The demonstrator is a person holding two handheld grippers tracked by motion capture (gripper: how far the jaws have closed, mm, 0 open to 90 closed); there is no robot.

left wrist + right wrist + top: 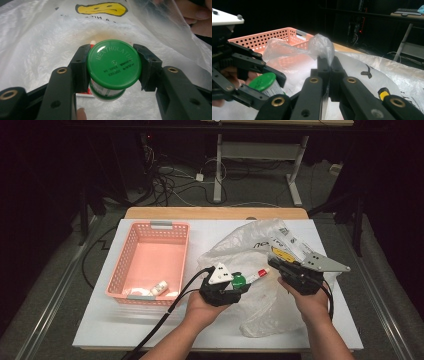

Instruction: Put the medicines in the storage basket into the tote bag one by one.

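Observation:
A small white jar with a green lid (114, 64) sits clamped between the pads of my left gripper (112, 67), just above the white plastic bag (37, 42). The high view has that left gripper (239, 282) at the bag's mouth with the green lid (238, 280) in its jaws and a red-capped white tube (258, 274) just beyond. My right gripper (327, 63) is shut on a bunched fold of the plastic bag (320, 46) and holds it up. From the right gripper view the left gripper (265, 80) and the jar (263, 82) appear at lower left.
A pink perforated basket (131, 241) stands on the white table's (150, 325) left half, with a small white bottle (159, 287) lying in its near end. The bag (260, 317) sprawls over the table's right half. Black cables trail off the front edge.

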